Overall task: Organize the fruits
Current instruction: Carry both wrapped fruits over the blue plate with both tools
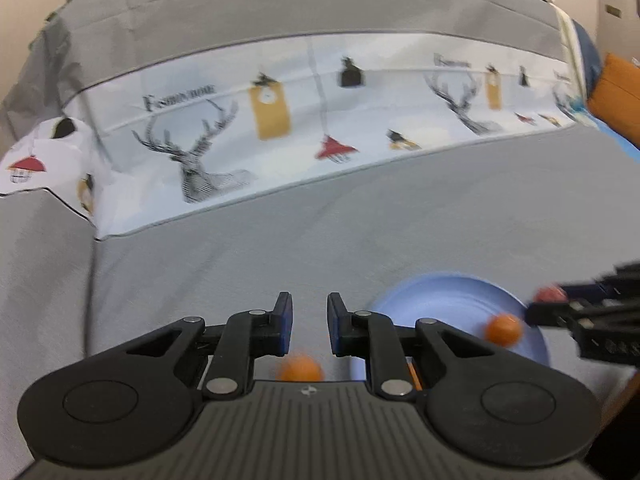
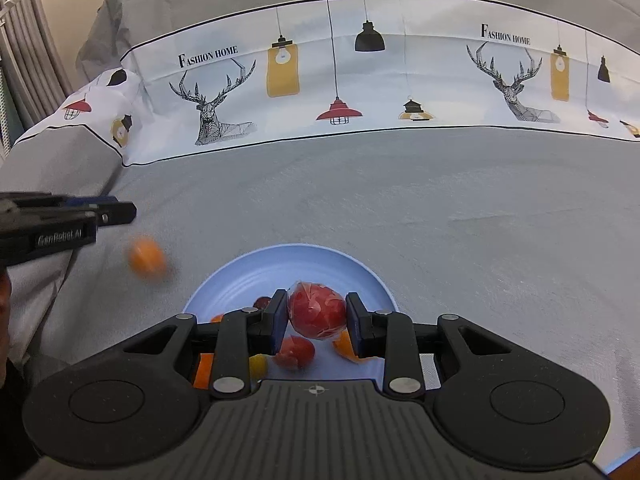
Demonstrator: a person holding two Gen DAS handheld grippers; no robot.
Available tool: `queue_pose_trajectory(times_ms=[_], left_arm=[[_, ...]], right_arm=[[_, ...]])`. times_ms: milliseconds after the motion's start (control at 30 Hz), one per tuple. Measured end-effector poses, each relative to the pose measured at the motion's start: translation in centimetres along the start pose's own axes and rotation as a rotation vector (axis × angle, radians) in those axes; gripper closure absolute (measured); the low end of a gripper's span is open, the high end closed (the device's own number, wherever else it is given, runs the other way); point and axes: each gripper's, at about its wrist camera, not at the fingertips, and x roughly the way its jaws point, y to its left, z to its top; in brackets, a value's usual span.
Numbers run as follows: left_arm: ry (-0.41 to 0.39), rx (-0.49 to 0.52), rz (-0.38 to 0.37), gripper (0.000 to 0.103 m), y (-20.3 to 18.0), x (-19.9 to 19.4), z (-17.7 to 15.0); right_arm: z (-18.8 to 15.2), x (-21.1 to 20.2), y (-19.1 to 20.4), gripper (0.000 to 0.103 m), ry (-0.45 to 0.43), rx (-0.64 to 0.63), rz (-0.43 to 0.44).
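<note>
From my left wrist camera, my left hand-held gripper (image 1: 309,322) is narrowly apart and empty above the grey bedspread (image 1: 240,248); a small orange fruit (image 1: 301,368) lies beneath.

From my right, my right hand-held gripper (image 2: 317,316) clamps a plastic-wrapped red fruit (image 2: 317,311) over the round blue plate (image 2: 256,276).

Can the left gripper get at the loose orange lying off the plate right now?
Probably yes. The left gripper holds nothing, and the orange lies alone on the grey cloth just below its fingertips, outside the blue plate. Its jaws stand narrow, so they would likely need to widen first.
</note>
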Motion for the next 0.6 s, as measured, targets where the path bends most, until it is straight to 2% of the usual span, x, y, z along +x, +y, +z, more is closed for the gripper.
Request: queue_pose_trajectory(times_ms=[100,200,267,367,433,533,567,600], left_arm=[[0.020,0.052,-0.024,0.085,-2.0,0.1,-1.0],[0.030,0.009,-0.021,0.085,-1.2,0.5,-1.2],[0.048,-0.112,-0.025,0.085,1.2,1.0,-1.0],[0.111,-0.358,-0.053,0.085,5.3,2.2,-1.3],[0.144,-0.472,-0.078,0.083,7.1,2.9,-1.7],[0.192,-0.554,-0.103,0.072,8.3,4.3,-1.7],[0.210,-0.564,-0.113,0.061,8.2,4.9,-1.7],[0.228,-0.568,-0.127,0.054,8.2,5.4,-1.7]], right_arm=[[-0.2,-0.1,-0.1,0.071,0.002,-0.001,0.003],[-0.2,-0.3,-0.2,0.071,-0.001,0.002,0.007],[-0.3,-0.3,-0.3,0.071,-0.001,0.010,0.006],[-0.5,-0.4,-0.4,0.071,0.002,0.008,0.010],[-0.4,-0.2,-0.4,0.071,0.008,0.010,0.018],[-0.2,0.4,-0.6,0.071,0.019,0.019,0.024],[-0.2,0.5,-0.7,0.071,0.023,0.024,0.025],[-0.2,0.6,-0.7,0.071,0.026,0.026,0.028]])
